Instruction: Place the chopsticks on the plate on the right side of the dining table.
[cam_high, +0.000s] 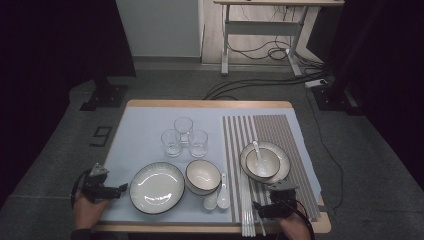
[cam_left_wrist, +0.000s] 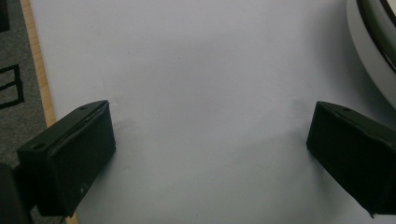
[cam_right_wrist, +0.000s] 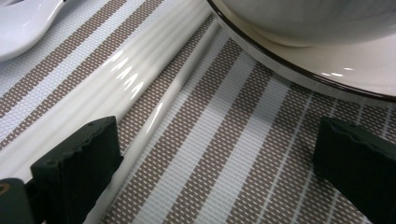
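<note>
Chopsticks (cam_right_wrist: 116, 88), white, lying on striped mat (cam_high: 280, 130) at near right of counter (cam_high: 210, 104); right tool (cam_high: 264, 209) just over them, jaws spread, empty. Left tool (cam_high: 116, 190) spread beside large plate (cam_high: 157, 187), near left.
</note>
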